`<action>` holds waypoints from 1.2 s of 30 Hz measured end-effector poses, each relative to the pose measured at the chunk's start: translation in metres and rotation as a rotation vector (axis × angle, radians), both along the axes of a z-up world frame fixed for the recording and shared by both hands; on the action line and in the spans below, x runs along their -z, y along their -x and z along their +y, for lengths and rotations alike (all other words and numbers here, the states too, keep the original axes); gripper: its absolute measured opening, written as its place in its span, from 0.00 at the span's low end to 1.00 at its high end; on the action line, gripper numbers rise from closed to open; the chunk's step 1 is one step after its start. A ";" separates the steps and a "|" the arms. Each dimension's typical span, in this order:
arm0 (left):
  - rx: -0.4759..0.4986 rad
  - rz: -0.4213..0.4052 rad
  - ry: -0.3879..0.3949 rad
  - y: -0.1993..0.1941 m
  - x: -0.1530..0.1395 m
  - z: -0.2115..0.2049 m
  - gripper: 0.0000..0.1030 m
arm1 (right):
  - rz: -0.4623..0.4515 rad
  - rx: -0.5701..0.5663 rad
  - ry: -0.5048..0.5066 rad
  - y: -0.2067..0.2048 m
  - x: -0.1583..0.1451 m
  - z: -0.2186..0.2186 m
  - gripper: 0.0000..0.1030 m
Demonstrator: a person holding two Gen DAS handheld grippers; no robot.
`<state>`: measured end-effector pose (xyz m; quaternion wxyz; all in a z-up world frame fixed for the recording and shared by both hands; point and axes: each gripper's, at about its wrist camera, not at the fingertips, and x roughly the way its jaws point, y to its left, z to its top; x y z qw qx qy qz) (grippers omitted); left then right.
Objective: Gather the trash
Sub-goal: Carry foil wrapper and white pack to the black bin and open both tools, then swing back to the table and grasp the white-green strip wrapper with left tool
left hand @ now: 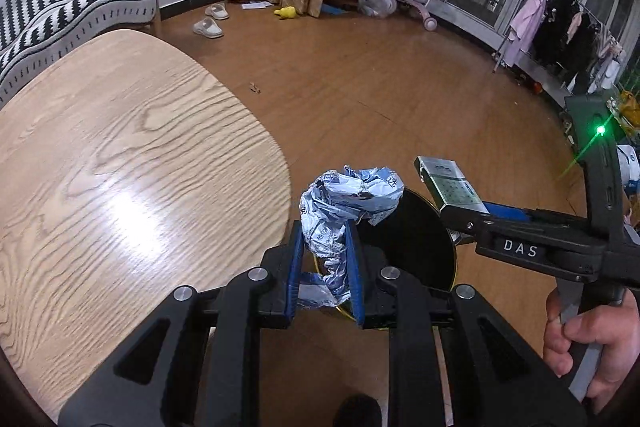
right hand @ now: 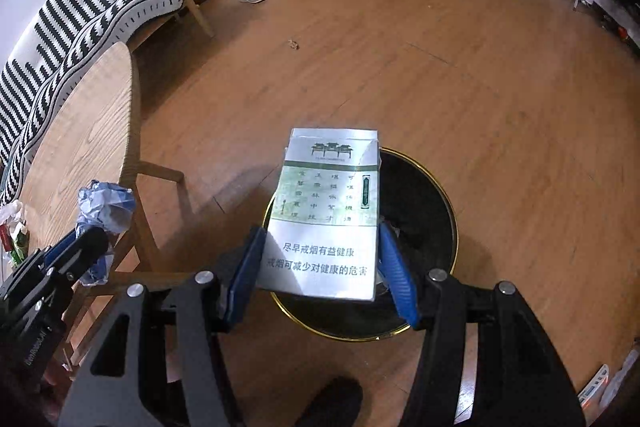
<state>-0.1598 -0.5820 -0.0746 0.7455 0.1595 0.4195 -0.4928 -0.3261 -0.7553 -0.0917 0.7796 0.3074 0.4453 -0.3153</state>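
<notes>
My left gripper (left hand: 325, 267) is shut on a crumpled blue-and-white wrapper (left hand: 348, 203) and holds it over the near rim of a black trash bin (left hand: 424, 247) with a gold rim. My right gripper (right hand: 320, 263) is shut on a green-and-white cigarette pack (right hand: 328, 211) and holds it above the same bin (right hand: 420, 195). In the left wrist view the pack (left hand: 448, 183) sits to the right of the wrapper. In the right wrist view the wrapper (right hand: 106, 205) shows at the left, in the left gripper.
A light wooden table (left hand: 120, 163) stands left of the bin on the wood floor. A striped sofa (left hand: 60, 7), slippers (left hand: 208, 27), a small scrap on the floor (left hand: 255, 88), a pink scooter and a clothes rack lie farther off. More litter (right hand: 14, 227) lies on the table.
</notes>
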 end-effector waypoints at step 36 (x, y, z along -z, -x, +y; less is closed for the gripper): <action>-0.087 -0.069 0.060 -0.048 -0.042 0.081 0.91 | -0.157 -0.100 0.057 -0.071 -0.064 0.062 0.81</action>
